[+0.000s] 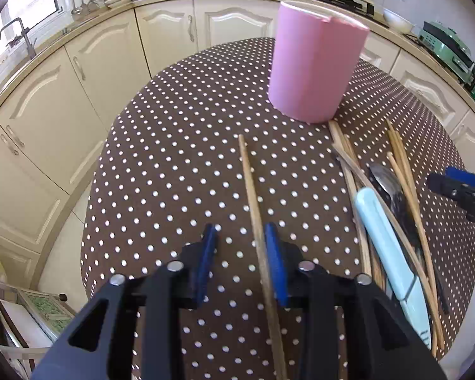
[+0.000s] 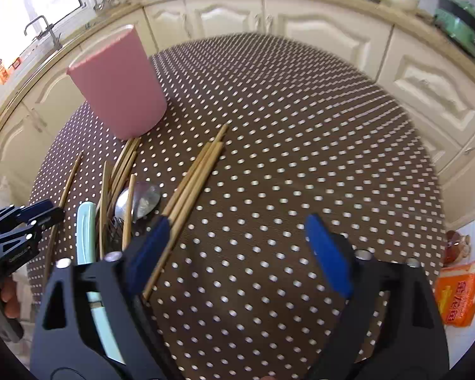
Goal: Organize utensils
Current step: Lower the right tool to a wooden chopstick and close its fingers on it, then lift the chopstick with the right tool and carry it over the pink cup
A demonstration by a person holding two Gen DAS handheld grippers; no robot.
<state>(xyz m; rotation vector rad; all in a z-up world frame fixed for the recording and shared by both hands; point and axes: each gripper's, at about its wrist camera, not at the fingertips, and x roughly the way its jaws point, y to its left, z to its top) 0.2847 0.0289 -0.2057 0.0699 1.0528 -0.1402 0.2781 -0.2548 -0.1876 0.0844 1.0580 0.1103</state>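
A lone wooden chopstick (image 1: pixel 253 209) lies on the dotted table between the blue pads of my left gripper (image 1: pixel 240 229). It lies against the right pad and clear of the left one, so the jaws are open. A tall pink holder (image 1: pixel 313 69) stands upright beyond it. To the right lies a heap of chopsticks, a pale blue handle (image 1: pixel 386 240) and a metal spoon (image 1: pixel 384 179). My right gripper (image 2: pixel 237 221) stands open low over the table. A bundle of chopsticks (image 2: pixel 194 180) lies just inside its left pad (image 2: pixel 152 240). The pink holder (image 2: pixel 120 85) stands at upper left.
The round table wears a brown cloth with white dots (image 2: pixel 300 145); its edge curves near cream cabinets (image 1: pixel 63 126). An orange packet (image 2: pixel 459 291) lies off the table at right. The other gripper shows at the right edge (image 1: pixel 440 183) and at the left (image 2: pixel 52 213).
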